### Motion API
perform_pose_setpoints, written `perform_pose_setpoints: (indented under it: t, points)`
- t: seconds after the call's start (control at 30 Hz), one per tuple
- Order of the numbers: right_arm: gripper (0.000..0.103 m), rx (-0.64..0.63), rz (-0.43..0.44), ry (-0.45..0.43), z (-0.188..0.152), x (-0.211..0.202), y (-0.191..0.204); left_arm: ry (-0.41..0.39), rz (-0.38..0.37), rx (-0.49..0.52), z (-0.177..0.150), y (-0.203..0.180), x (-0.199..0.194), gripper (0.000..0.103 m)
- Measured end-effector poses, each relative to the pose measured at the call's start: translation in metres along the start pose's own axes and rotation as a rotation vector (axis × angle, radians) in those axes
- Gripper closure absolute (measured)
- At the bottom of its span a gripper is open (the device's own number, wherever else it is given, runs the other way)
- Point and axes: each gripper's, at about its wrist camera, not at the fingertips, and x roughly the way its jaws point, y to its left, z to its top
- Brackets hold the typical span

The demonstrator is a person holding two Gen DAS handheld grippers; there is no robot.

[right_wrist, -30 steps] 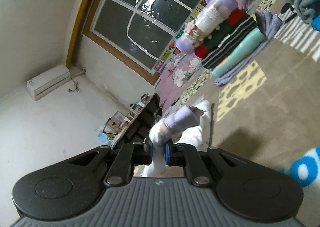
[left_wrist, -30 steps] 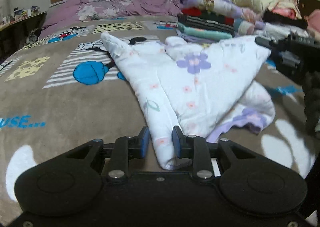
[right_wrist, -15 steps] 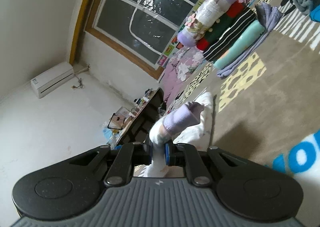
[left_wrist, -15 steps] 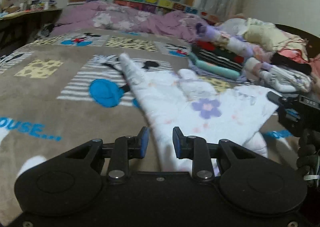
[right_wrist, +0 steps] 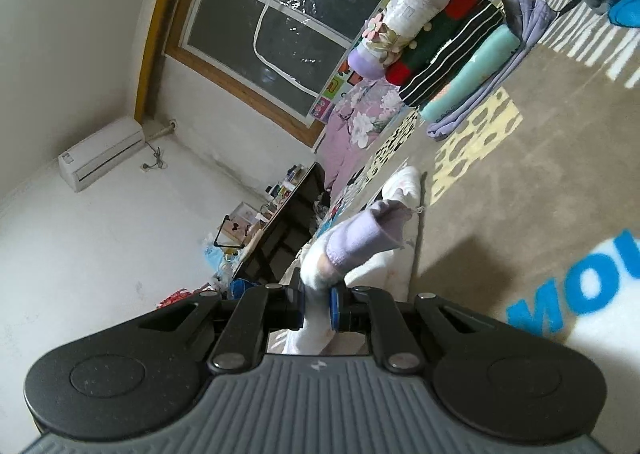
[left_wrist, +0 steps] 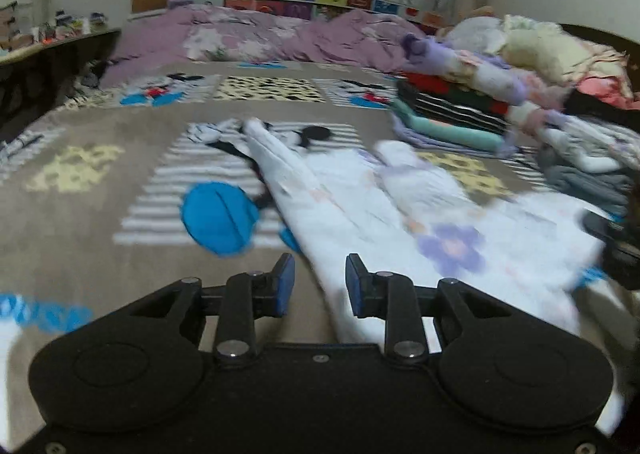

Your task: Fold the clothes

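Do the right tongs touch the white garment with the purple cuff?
Touching. The right wrist view shows the right tongs shut on the white garment, whose cloth is pinched between both blue pads, with the purple cuff sticking out beyond them.

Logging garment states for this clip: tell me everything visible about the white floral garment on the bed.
The white floral garment looks like soft cotton, printed with purple flowers, with a ribbed lilac cuff. It lies partly folded on the brown cartoon blanket, one narrow end stretching away toward the window. The right claw is shut on fabric just behind the cuff; the left claw is open, straddling the near edge.
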Motion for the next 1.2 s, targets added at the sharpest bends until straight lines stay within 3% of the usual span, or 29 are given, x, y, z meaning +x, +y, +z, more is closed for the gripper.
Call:
perform_pose_setpoints:
  t: [0.13,0.3,0.43,0.97,1.2]
  points:
    - [0.089,0.014,0.008,0.001,-0.001,-0.001,-0.002,0.026,0.039,0.001,0.027,0.022,0.047,0.078]
    - [0.089,0.039,0.007,0.003,-0.005,-0.004,-0.006,0.070,0.061,-0.078,0.052,0.055,0.101,0.078]
    - [0.089,0.056,0.020,-0.007,-0.002,-0.006,-0.009,0.079,0.026,-0.064,0.064,0.058,0.133,0.078]
    - [0.089,0.122,0.033,0.013,-0.002,-0.007,-0.024,0.083,-0.133,0.070,0.074,0.042,0.179,0.078]
    - [0.089,0.142,0.014,0.034,-0.005,-0.002,-0.028,0.176,-0.175,0.152,0.085,0.037,0.188,0.078]
